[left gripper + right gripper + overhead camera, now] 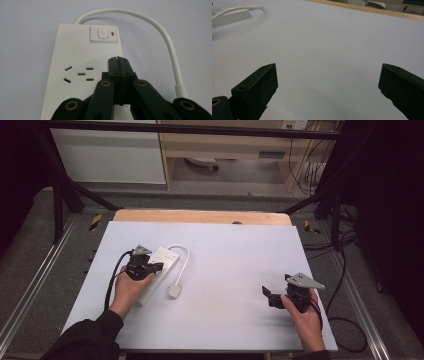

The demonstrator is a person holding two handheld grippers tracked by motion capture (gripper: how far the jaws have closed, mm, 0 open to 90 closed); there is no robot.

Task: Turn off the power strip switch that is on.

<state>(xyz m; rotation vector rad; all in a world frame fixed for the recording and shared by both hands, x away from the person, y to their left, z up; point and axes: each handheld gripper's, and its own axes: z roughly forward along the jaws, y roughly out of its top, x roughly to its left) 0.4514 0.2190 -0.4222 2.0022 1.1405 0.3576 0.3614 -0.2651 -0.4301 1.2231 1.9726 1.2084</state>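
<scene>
A: Left gripper?
B: My left gripper (119,60) has its jaws pressed together, holding nothing, poised over the flat white plastic power strip (82,62), beside its sockets.
A: Right?
B: My right gripper (327,85) gapes wide, empty, above the pale grey table mat (332,42), well apart.

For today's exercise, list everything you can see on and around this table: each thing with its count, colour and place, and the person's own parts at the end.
Power strip: one, white, left part of the table, under the left gripper.
Cord: one, white, loops from the strip's far end.
Plug: one, white, on the table right of the strip.
Table: one, pale grey top, wooden far edge.
Cabinet: one, white, on the floor beyond the table.
Left gripper: one, black, fingers closed, above the strip.
Right gripper: one, black, fingers wide apart, right part of the table.
</scene>
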